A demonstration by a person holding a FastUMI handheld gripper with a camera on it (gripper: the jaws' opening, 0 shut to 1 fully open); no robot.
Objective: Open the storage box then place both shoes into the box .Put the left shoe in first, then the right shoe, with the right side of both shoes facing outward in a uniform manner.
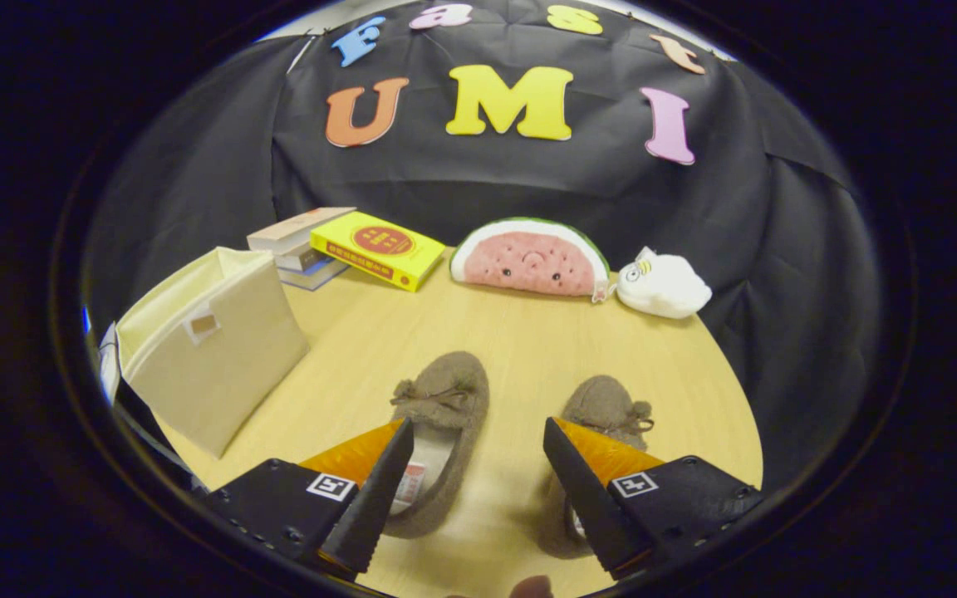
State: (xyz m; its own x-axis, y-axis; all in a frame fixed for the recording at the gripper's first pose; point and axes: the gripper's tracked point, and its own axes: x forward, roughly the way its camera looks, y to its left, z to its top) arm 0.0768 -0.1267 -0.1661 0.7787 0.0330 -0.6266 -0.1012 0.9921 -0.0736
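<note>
Two fuzzy brown slippers lie on the wooden table, toes pointing away from me. The left shoe point(444, 419) sits just ahead of my left finger, its pale insole showing. The right shoe point(607, 409) is partly hidden behind my right finger. My gripper point(478, 436) hovers above them, open, with bare table between its fingers. A cream fabric storage box point(213, 345) stands to the left of the shoes, beyond the left finger; its top looks open, with the inside hidden from here.
A stack of books point(300, 249) with a yellow book point(379, 247) leaning on it lies behind the box. A watermelon plush point(531, 259) and a white plush point(661, 286) rest at the table's far edge point(719, 349).
</note>
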